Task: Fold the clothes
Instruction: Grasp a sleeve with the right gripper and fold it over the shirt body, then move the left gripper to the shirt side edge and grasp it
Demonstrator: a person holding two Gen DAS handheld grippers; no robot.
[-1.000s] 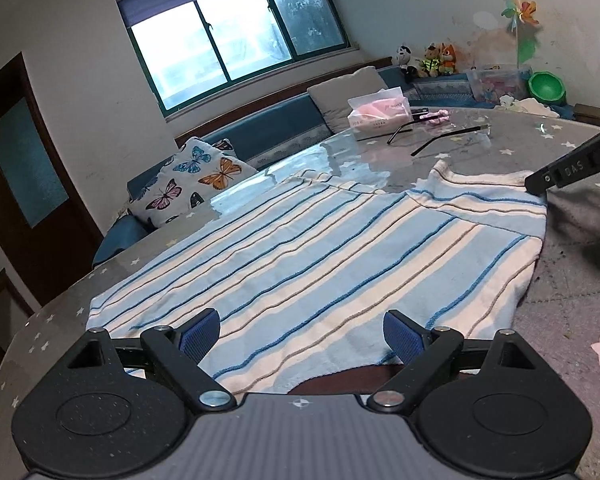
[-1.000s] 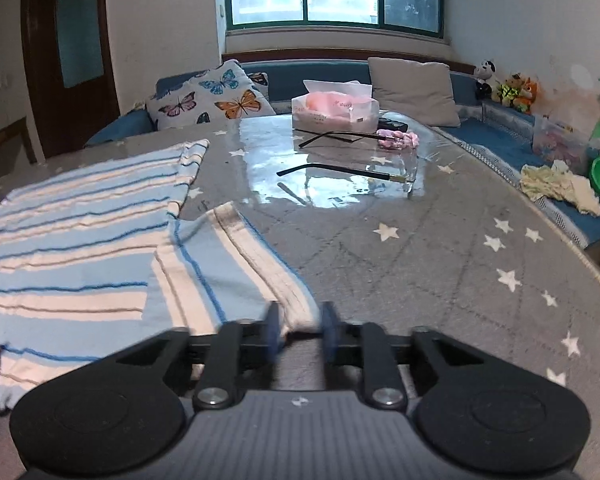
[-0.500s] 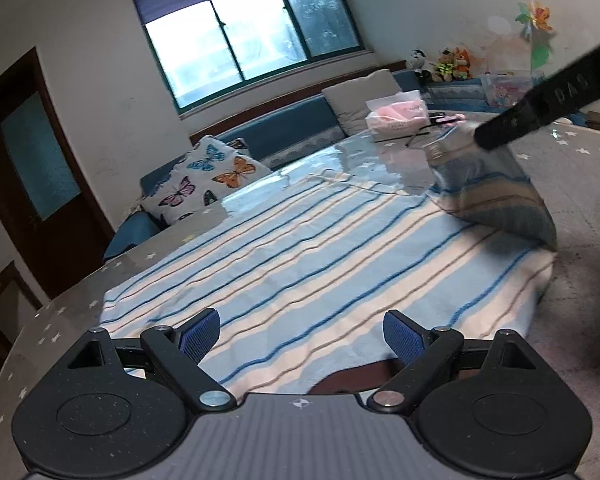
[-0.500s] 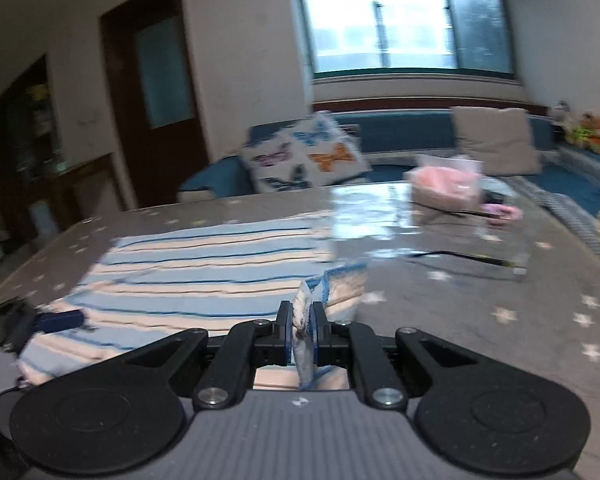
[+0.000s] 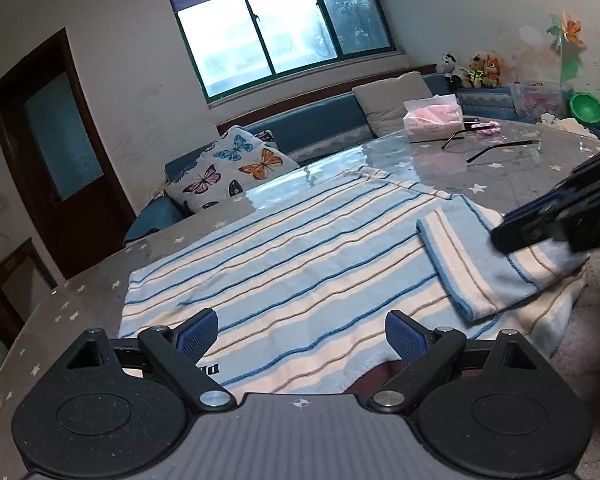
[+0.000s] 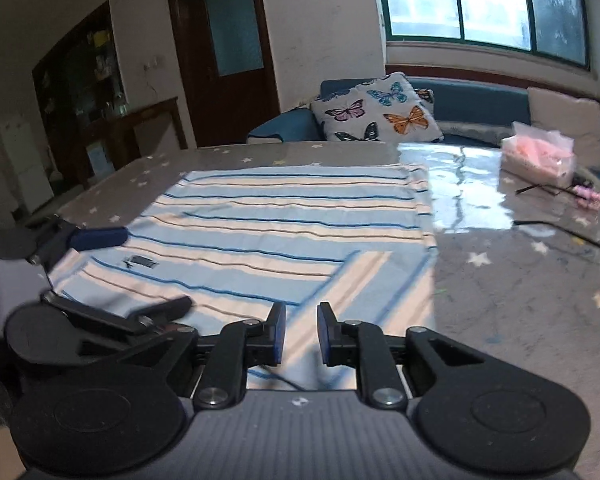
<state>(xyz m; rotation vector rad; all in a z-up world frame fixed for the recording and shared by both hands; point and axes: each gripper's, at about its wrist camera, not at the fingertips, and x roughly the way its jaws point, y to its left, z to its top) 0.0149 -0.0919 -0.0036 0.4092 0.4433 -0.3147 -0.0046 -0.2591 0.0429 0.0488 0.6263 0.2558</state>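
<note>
A blue and white striped sweater lies flat on the star-patterned table. One sleeve is folded in over its body on the right. My left gripper is open and empty just above the sweater's near hem. My right gripper is open by a small gap, right above the folded sleeve, with nothing between its pads. It shows at the right edge of the left wrist view, and the left gripper shows at the left of the right wrist view.
A pink tissue pack, black glasses and a thin black rod lie at the far right of the table. A blue sofa with a butterfly cushion stands behind it. A dark door is at the back.
My right gripper carried the sleeve inward over the sweater's body, laid it down and opened. My left gripper stayed open near the hem.
</note>
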